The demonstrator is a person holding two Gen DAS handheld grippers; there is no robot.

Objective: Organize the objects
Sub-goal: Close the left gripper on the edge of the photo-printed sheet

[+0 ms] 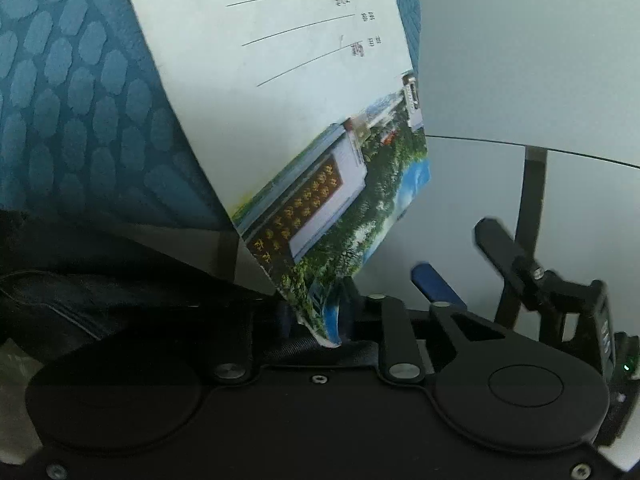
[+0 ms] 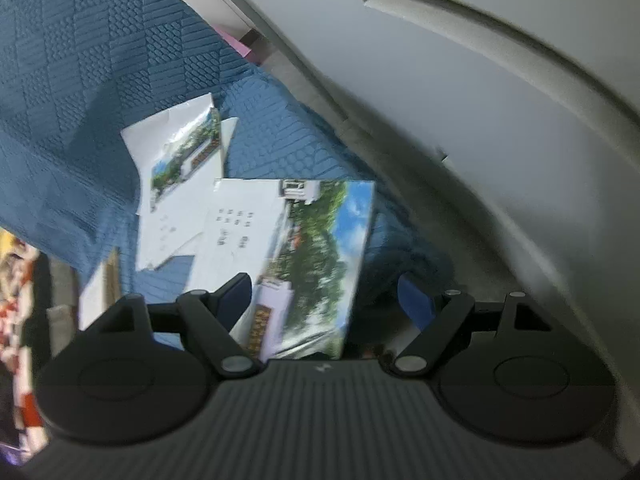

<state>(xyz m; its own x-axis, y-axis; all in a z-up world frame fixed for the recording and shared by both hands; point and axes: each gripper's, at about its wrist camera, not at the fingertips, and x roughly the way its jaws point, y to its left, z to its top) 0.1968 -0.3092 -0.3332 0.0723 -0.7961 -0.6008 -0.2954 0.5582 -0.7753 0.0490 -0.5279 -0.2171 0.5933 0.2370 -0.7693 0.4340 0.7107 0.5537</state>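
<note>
The left gripper (image 1: pixel 336 316) is closed on the bottom corner of a notebook (image 1: pixel 288 120), its cover bent where the fingers pinch it. From that corner the notebook rises up and away from the fingers, showing a printed campus photo near the grip and ruled lines with handwriting farther out. A blue quilted bedspread (image 1: pixel 80 100) lies behind it to the left of the fingers, and a pale wall (image 1: pixel 520 60) stands to their right.

The right gripper (image 2: pixel 324 300) is open, with its fingers (image 2: pixel 236 292) standing wide apart. Between them, close in, sits the near edge of the same kind of notebook (image 2: pixel 312 248), though whether the pads touch it cannot be told through the blur. Just beyond the fingers and to the left, a second notebook (image 2: pixel 180 176) lies on the bedspread over some loose white sheets (image 2: pixel 160 248). Farther out the bedspread meets a white panel (image 2: pixel 440 100) on the right
</note>
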